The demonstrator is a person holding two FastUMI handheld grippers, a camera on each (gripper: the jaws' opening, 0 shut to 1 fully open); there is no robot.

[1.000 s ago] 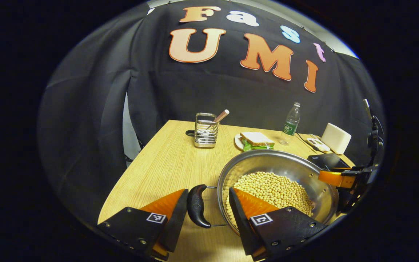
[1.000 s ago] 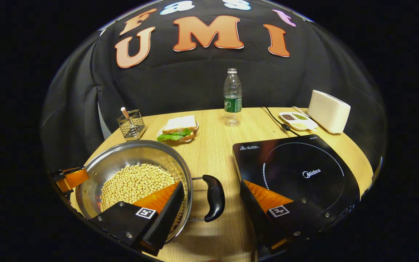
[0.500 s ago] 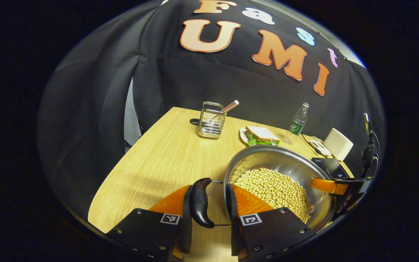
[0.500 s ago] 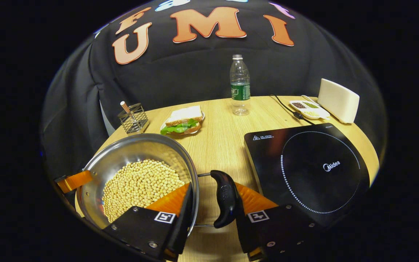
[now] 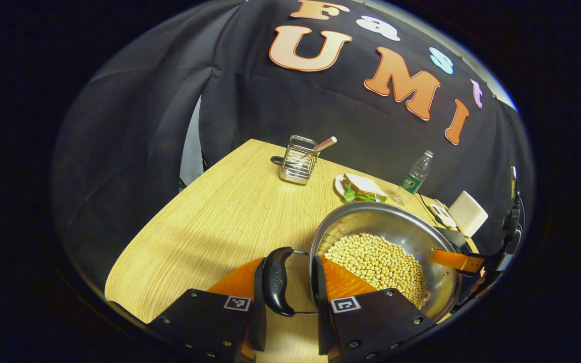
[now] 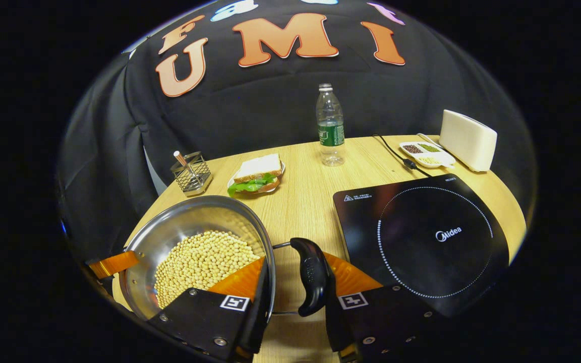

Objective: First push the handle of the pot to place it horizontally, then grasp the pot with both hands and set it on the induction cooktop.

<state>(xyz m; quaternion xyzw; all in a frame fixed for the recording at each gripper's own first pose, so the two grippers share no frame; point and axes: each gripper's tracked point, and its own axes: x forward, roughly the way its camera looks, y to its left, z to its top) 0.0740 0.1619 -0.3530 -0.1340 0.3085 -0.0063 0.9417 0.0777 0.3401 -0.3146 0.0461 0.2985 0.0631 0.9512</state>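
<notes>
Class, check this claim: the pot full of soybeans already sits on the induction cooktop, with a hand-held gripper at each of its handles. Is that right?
Not quite. The pot is not on the induction cooktop; the right gripper view shows it beside the cooktop, over the wooden table. The rest holds: soybeans fill it, with a hand-held gripper at each handle.

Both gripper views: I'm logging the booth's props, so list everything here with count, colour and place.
Round steel pot of beige beans: one, silver, table's near left.
Black pot handles: two, one per side, each between a gripper's jaws.
Black induction cooktop: one, right of pot.
Clear plastic bottle: one, green label, far centre.
Sandwich on white plate: one, behind pot.
Wire holder: one, silver, far left.
White box: one, far right.
Divided white dish: one, beside box.
Wooden table: one, light.
Left gripper: on left handle.
Right gripper: on right handle.
</notes>
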